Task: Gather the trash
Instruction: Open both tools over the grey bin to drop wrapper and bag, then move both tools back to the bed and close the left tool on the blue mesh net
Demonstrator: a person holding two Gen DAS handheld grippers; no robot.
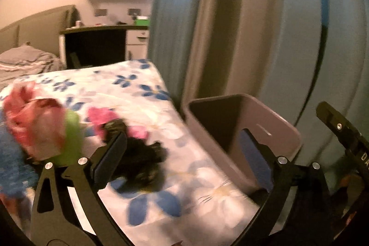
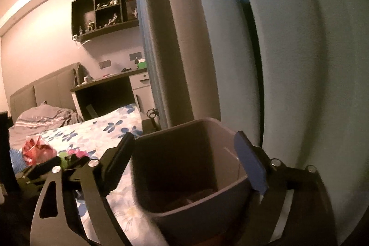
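A grey trash bin [image 1: 242,128] stands beside the bed's right edge. Trash lies on the floral bedsheet [image 1: 143,93]: a black crumpled piece [image 1: 143,163], a pink piece [image 1: 101,118], a green piece [image 1: 71,130] and a red-pink wrapper [image 1: 34,121]. My left gripper [image 1: 184,153] is open and empty, its left finger beside the black piece. My right gripper [image 2: 186,160] is open and empty, its jaws spread over the bin [image 2: 184,165]. The red wrapper [image 2: 34,150] and the pink piece [image 2: 77,152] show at left in the right wrist view.
Blue-grey curtains [image 1: 253,27] hang right behind the bin. A dark desk [image 1: 96,47], wall shelves [image 2: 103,13] and a grey blanket [image 1: 25,59] lie further back. The other gripper's black arm [image 1: 341,130] shows at the right edge.
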